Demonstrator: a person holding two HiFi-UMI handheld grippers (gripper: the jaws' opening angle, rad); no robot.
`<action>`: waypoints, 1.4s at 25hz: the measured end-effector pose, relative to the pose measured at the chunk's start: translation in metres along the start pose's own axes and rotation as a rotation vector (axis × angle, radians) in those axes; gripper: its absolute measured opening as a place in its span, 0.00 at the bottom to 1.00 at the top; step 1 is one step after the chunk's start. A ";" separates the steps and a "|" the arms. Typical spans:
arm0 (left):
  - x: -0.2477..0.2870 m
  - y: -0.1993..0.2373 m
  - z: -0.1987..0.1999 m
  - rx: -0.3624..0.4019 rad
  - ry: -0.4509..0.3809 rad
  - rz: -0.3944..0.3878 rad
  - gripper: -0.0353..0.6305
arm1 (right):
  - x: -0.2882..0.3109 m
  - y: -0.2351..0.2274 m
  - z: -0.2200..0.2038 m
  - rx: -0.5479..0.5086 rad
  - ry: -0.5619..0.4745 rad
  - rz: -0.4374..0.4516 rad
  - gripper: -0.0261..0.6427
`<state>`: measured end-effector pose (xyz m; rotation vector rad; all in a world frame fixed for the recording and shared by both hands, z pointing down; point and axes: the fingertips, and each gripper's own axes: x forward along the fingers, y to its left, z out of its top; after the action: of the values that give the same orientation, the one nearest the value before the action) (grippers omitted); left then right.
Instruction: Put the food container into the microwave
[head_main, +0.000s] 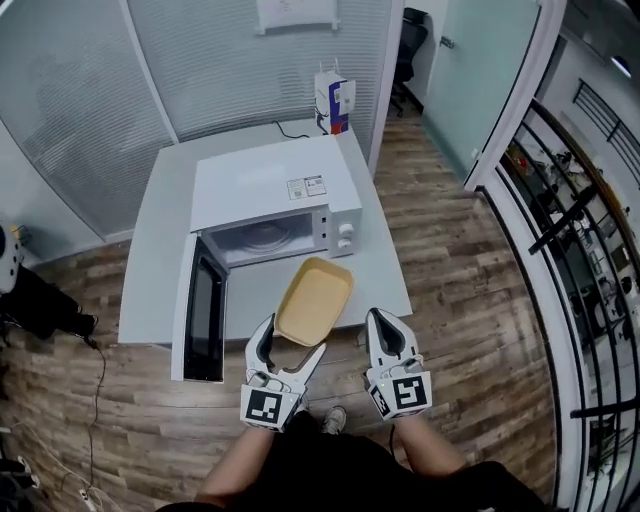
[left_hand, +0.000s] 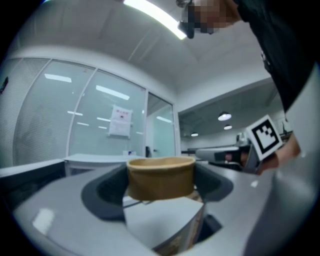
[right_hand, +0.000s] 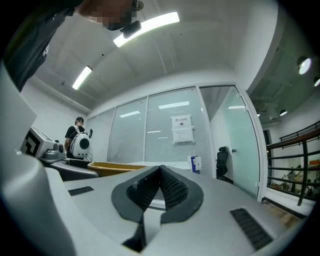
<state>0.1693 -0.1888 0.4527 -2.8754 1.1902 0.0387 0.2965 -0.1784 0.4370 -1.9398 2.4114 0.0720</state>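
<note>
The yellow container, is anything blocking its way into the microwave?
No, nothing visible. The left gripper holds the container just in front of the microwave, whose door is swung wide open to the left. Only bare table lies between them.

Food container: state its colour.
The food container is plain tan-yellow, clearest in the head view.

Holding the food container (head_main: 314, 298) in the left gripper (head_main: 294, 338), over the near edge of the table (head_main: 150, 262), before the microwave (head_main: 272, 192), left of the right gripper (head_main: 384, 322).
</note>
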 end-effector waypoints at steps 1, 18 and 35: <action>0.000 0.006 -0.005 0.000 0.008 0.016 0.69 | 0.007 0.002 -0.002 -0.001 0.005 0.015 0.05; 0.027 0.100 -0.045 0.007 0.045 0.160 0.68 | 0.124 0.030 -0.034 -0.073 0.119 0.162 0.05; 0.061 0.155 -0.089 -0.017 0.068 0.277 0.68 | 0.175 0.044 -0.071 -0.043 0.219 0.226 0.05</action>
<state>0.1039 -0.3450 0.5372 -2.7227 1.5992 -0.0438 0.2151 -0.3444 0.4963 -1.7661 2.7838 -0.0859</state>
